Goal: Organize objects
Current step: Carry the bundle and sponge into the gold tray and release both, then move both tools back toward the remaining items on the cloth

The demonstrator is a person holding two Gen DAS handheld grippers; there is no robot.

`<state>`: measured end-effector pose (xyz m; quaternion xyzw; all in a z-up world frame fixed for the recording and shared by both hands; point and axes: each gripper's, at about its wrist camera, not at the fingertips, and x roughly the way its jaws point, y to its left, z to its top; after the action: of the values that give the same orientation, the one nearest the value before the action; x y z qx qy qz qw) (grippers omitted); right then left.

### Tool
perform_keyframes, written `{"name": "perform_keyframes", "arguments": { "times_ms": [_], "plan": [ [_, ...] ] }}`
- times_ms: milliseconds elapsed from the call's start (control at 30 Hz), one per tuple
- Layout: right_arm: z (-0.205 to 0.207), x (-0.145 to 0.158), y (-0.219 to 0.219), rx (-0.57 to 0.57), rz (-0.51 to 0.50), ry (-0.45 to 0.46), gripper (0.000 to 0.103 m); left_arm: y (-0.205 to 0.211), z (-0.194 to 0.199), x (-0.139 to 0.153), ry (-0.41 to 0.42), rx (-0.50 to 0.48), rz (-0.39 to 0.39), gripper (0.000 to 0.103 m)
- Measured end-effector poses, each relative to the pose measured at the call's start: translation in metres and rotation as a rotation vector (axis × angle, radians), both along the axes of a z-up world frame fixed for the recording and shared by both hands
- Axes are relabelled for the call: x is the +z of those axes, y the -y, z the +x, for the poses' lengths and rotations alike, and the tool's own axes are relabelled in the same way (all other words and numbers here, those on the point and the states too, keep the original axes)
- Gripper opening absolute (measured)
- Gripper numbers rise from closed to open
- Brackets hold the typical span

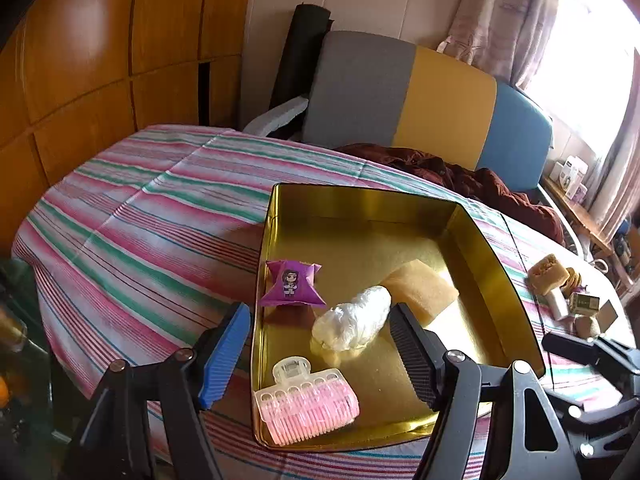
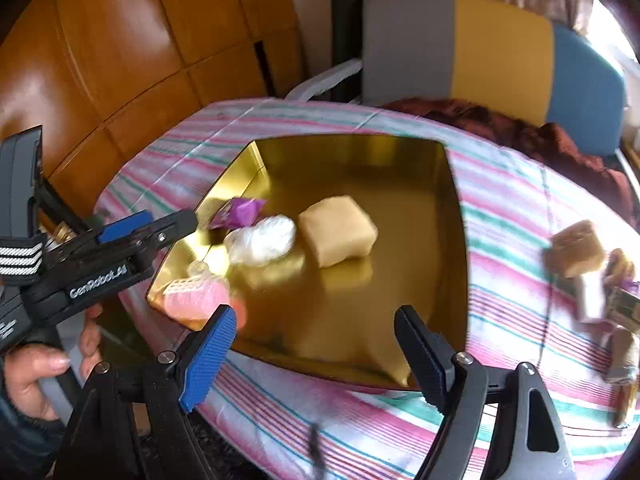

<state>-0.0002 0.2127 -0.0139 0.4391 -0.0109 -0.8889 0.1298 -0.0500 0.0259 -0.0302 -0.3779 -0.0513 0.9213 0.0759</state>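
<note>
A gold tray point(image 1: 360, 200) sits on the striped tablecloth point(image 1: 140, 220). In it lie a purple packet point(image 1: 292, 286), a white plastic bundle point(image 1: 356, 322), a yellow sponge point(image 1: 424, 288) and a pink hair roller point(image 1: 308, 404). My left gripper point(image 1: 320, 354) hovers open over the tray's near left corner, with nothing between its fingers. My right gripper point(image 2: 316, 356) hangs open above the tray's point(image 2: 360, 300) near edge, also with nothing in it. The right wrist view shows the left gripper point(image 2: 160, 220) at the left, held by a hand point(image 2: 36, 372).
A small heap of loose things lies on the cloth to the right of the tray: a brown spongy block point(image 1: 548, 276), a white roll point(image 1: 558, 304) and a little box point(image 1: 584, 304). Behind the table stand a grey, yellow and blue chair point(image 1: 440, 92) and a dark red cloth point(image 1: 460, 172).
</note>
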Motion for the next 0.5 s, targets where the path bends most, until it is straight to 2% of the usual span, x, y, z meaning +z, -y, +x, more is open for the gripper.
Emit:
{"name": "perform_keyframes", "arguments": {
  "times_ms": [267, 500],
  "plan": [
    [0.012, 0.016, -0.017, -0.123, 0.076, -0.128, 0.085, -0.025, 0.016, 0.014, -0.063, -0.040, -0.068, 0.079],
    [0.015, 0.014, -0.038, -0.191, 0.062, -0.126, 0.085, -0.045, 0.026, 0.017, -0.070, -0.113, -0.088, 0.081]
  ]
}}
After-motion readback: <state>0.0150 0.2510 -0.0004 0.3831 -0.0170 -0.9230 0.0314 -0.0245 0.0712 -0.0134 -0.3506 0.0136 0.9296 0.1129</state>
